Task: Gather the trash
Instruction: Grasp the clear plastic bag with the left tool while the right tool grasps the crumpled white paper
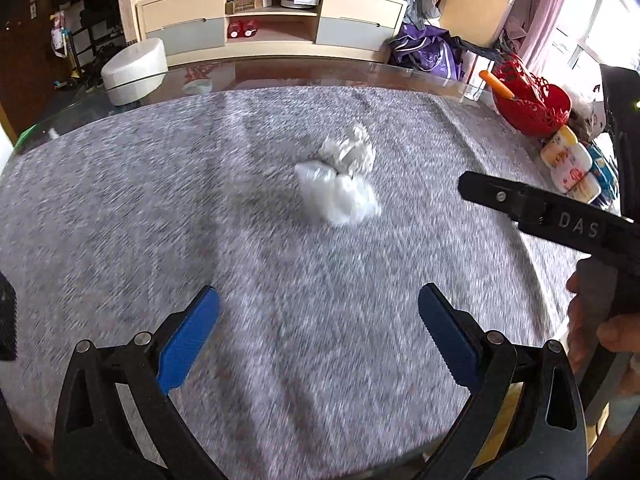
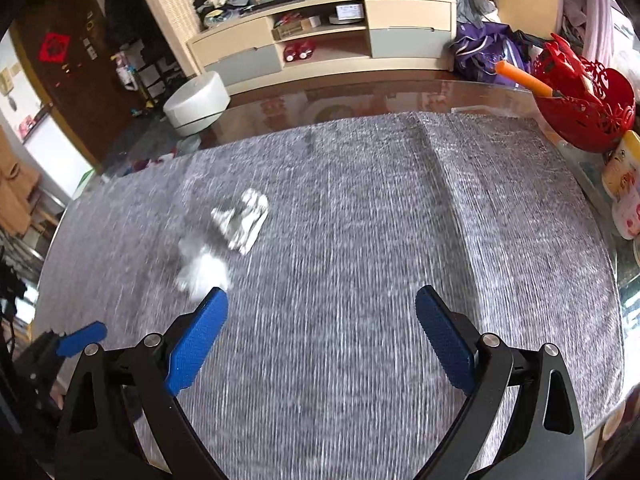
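Observation:
Two pieces of trash lie together on the grey cloth that covers the table. One is a crumpled paper wad; the other is a clear plastic bag touching its near side. My left gripper is open and empty, short of the trash. My right gripper is also open and empty, with the trash ahead and to its left, the bag just past its left fingertip. In the left wrist view the right gripper's black body reaches in from the right, held by a hand.
A red openwork basket holding an orange-handled tool stands at the table's far right. Beside it are small yellow-and-white bottles. Beyond the glass table edge are a white round stool and a low cabinet.

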